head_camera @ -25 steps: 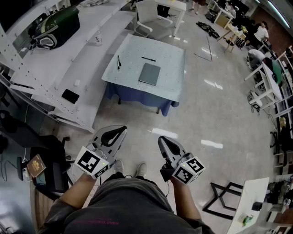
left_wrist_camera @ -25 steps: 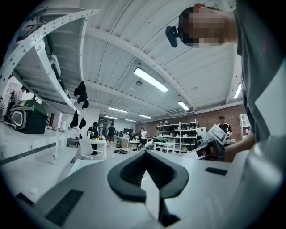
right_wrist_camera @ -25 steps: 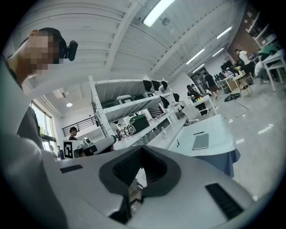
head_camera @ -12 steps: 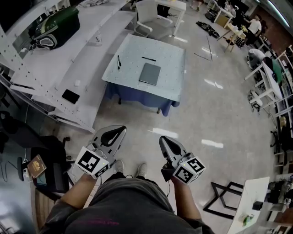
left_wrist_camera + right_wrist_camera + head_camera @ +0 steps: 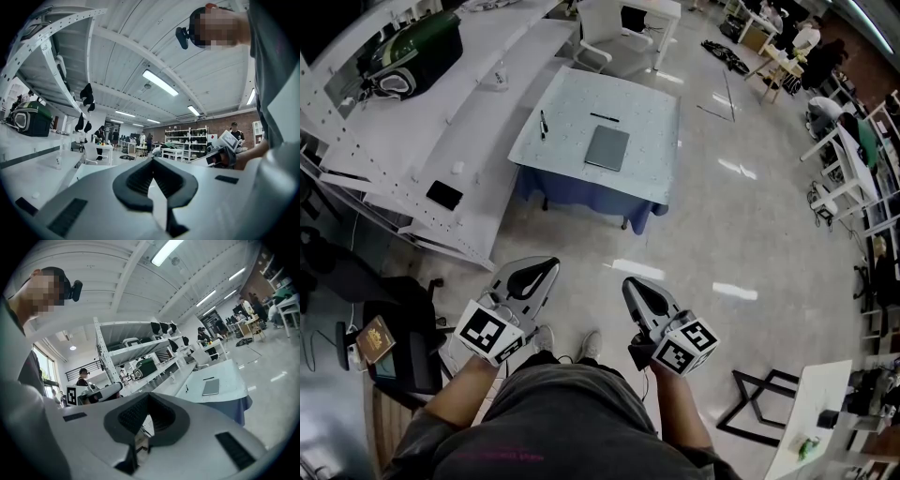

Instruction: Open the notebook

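Grey notebook (image 5: pixel 607 149) on table (image 5: pixel 572 103), well apart from right gripper (image 5: pixel 631 287)

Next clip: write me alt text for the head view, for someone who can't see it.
A closed grey notebook lies untouched on a blue-skirted table across the floor. Nearer, the standing person holds the left hand-held gripper and right hand-held gripper low, both shut and empty, aimed toward the table.

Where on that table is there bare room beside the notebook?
The table is bare along its near edge, between the left pen and the notebook, and at the far end beyond the far pen. Nothing is crowded.
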The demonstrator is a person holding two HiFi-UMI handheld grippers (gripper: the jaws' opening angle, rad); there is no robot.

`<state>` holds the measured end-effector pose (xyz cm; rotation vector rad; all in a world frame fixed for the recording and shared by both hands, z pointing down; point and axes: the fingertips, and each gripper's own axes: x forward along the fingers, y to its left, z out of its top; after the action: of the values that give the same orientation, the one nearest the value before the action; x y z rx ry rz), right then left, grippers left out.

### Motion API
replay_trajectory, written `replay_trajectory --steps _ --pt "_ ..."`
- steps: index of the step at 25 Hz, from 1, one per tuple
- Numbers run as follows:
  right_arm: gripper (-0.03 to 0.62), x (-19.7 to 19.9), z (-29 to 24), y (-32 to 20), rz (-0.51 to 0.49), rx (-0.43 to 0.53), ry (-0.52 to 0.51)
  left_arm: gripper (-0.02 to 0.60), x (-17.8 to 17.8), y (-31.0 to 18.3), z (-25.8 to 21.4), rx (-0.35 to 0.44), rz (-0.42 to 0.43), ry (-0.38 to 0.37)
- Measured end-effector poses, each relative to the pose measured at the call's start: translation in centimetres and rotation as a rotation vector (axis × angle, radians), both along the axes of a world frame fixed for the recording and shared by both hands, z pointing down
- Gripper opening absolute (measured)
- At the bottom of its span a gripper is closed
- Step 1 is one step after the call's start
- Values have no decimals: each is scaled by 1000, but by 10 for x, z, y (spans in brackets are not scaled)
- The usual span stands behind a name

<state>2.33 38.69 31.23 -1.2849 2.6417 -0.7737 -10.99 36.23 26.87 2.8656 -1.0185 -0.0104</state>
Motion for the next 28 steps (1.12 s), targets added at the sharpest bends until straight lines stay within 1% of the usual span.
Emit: replay_trajectory --steps 6,15,28 --pt "5 -5 -2 3 -11 16 26 0 -1 2 1 -5 5 4" --pt "5 -9 -4 5 -26 31 38 0 0 3 3 -5 9 2" --pt "9 -3 -4 4 -8 36 70 0 7 5 9 -17 21 -2"
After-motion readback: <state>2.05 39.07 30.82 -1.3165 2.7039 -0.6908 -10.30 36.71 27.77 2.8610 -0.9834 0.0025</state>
